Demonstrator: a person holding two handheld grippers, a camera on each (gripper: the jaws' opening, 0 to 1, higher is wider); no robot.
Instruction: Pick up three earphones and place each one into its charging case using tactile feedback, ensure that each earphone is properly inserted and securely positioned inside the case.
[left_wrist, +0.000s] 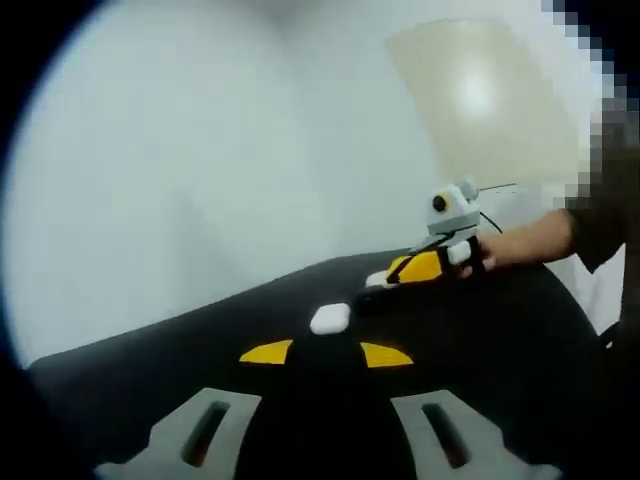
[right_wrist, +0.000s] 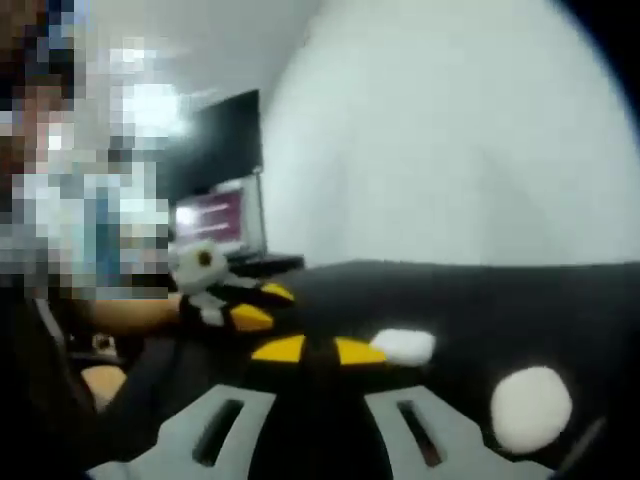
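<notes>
A white charging case (left_wrist: 330, 318) lies on the black table (left_wrist: 500, 340), just beyond the yellow tips of my left gripper (left_wrist: 326, 353), which stands open with nothing between its jaws. Farther back lies a second small white thing (left_wrist: 378, 279), blurred, beside the tips of my right gripper (left_wrist: 425, 266), which a hand (left_wrist: 515, 245) holds. In the right gripper view, my right gripper (right_wrist: 318, 350) is open by a narrow gap, with a white case (right_wrist: 405, 346) just right of its tips. Another rounded white case (right_wrist: 531, 408) sits at the lower right. My left gripper (right_wrist: 250, 308) comes in from the left.
A beige panel (left_wrist: 480, 100) stands against the white wall behind the table. A lit monitor (right_wrist: 215, 215) stands at the back left in the right gripper view. A person's arm (right_wrist: 120, 315) lies along the table's left side.
</notes>
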